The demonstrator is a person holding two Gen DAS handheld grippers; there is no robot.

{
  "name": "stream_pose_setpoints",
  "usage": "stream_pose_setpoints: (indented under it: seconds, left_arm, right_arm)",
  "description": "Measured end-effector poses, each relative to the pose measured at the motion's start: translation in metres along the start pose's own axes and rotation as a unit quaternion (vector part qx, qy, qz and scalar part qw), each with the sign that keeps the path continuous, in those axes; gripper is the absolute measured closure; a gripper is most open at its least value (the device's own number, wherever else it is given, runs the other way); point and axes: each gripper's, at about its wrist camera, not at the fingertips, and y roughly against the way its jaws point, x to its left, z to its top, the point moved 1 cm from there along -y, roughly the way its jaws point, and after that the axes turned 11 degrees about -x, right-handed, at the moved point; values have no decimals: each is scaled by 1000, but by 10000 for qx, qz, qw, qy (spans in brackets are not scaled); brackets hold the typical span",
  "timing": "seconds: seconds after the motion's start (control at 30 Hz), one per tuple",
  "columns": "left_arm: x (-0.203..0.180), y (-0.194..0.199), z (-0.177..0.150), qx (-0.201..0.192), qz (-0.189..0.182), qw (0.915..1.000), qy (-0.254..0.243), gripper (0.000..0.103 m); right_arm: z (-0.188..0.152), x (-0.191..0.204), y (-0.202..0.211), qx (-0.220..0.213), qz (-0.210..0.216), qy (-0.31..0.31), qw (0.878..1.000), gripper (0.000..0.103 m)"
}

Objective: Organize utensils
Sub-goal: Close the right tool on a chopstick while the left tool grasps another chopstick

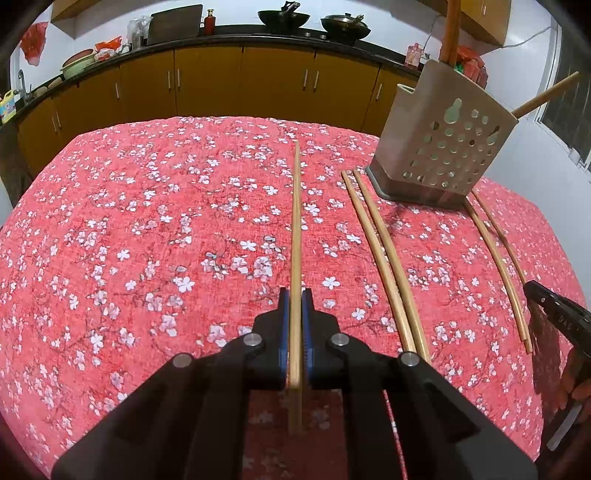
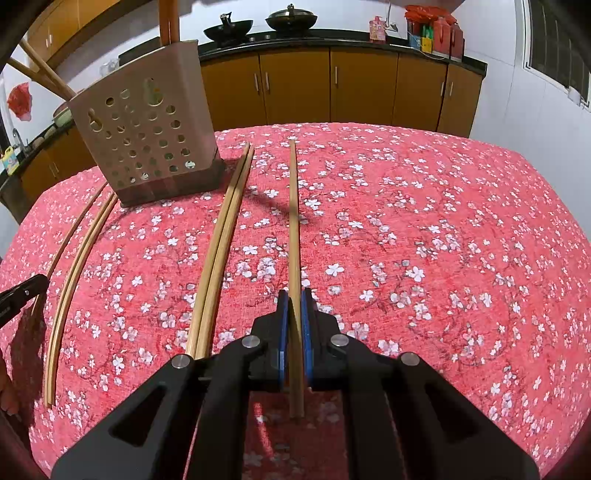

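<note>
My left gripper (image 1: 295, 295) is shut on one wooden chopstick (image 1: 296, 221), which points away over the red flowered tablecloth (image 1: 147, 221). My right gripper (image 2: 294, 295) is shut on another chopstick (image 2: 293, 221) in the same way. Between the two grippers two pairs of chopsticks lie side by side on the cloth: one pair (image 1: 380, 251) beside the left gripper and one pair (image 2: 221, 251) beside the right. A beige perforated utensil holder (image 1: 443, 140) (image 2: 147, 129) stands beyond them with chopsticks (image 1: 450, 29) sticking out of its top. Each gripper's tip shows at the other view's edge (image 1: 533, 290) (image 2: 40, 280).
Behind the table runs a dark counter over yellow cabinets (image 1: 207, 81), with two woks (image 2: 258, 22), bottles and bags on it. A window (image 2: 554, 44) is on the right wall. The cloth falls off at the table's far edge (image 2: 369, 127).
</note>
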Motion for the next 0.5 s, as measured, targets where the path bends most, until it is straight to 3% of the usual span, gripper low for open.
stream_pose_setpoints:
  seconds: [0.5]
  left_arm:
    - [-2, 0, 0, 4, 8, 10000, 7, 94]
  right_arm:
    - [0, 0, 1, -1, 13, -14, 10000, 95]
